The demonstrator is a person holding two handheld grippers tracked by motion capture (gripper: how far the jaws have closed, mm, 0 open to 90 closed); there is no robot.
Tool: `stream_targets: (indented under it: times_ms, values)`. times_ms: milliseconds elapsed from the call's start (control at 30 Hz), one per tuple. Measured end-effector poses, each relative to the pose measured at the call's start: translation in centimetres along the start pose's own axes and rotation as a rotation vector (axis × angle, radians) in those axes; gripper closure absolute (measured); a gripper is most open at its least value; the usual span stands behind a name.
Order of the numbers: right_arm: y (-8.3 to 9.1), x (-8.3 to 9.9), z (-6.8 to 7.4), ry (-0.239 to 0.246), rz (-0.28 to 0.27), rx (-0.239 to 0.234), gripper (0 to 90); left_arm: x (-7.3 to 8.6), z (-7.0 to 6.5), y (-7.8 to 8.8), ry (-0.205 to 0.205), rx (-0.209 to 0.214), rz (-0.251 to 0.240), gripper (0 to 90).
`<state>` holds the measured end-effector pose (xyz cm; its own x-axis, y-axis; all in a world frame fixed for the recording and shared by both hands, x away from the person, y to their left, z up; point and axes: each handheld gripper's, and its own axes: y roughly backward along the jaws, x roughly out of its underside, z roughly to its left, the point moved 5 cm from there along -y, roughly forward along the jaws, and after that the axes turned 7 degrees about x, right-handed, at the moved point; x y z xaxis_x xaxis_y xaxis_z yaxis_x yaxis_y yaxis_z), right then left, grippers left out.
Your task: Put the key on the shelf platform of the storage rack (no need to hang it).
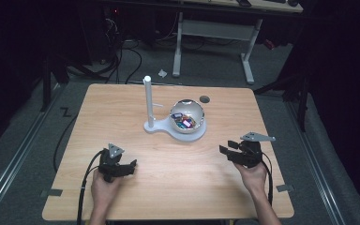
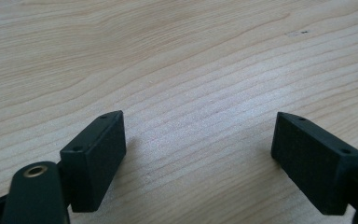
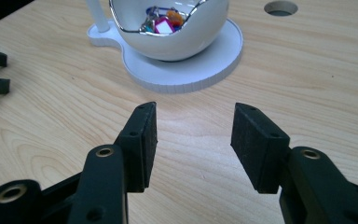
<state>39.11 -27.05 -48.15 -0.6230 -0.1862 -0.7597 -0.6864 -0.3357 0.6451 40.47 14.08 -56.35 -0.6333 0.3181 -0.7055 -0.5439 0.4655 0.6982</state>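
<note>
The left gripper (image 1: 132,165) sits low over the near left of the table (image 1: 122,101), held in a hand (image 1: 104,186), with its jaws spread wide and nothing between them; in the left gripper view only bare wood lies between the two black pads (image 2: 95,161). Toward the middle, slightly on the far side, stands a white stand (image 1: 155,126) with an upright post (image 1: 147,99) at its left end and a round base at its right, and on that base rests the bowl (image 1: 186,115), a shiny rounded shell open at the top. Inside it lie small coloured bits (image 1: 183,121), pink, orange and blue; they may be tags or clips, though they are too small to say for sure. Just beyond the bowl a round hole (image 1: 205,99) is cut in the tabletop. At the near right the right gripper (image 1: 225,149) hangs low above the wood, pointing left and a little far toward the bowl, its jaws parted and empty, with the bowl (image 3: 168,28) well ahead of the pads (image 3: 145,142). Both tools are well apart from the stand, so this looks like the approach step, with nothing yet grasped. The next move likely calls for carrying the right gripper forward and up over the rim, then tipping it down so the parted jaws can straddle one of the bits without knocking the shell off its base.
</note>
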Motion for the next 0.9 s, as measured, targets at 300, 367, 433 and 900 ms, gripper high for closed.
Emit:
stream_targets:
  times_ms: [300, 367, 433, 900]
  values:
    - [-1.1, 0.6, -0.2, 0.005, 0.025, 0.029, 51.1, 0.0, 0.0, 0.0, 0.0, 0.0, 0.0, 18.2]
    - [-1.7, 1.1, -0.3, -0.007, 0.036, 0.035, 51.1, 0.0, 0.0, 0.0, 0.0, 0.0, 0.0, 18.2]
    - [-2.0, 1.4, -0.4, -0.005, 0.046, 0.047, 51.1, 0.0, 0.0, 0.0, 0.0, 0.0, 0.0, 18.2]
    - [-3.4, 2.8, -0.7, 0.0, 0.083, 0.087, 51.0, 0.0, 0.0, 0.0, 0.0, -0.001, -0.001, 18.2]
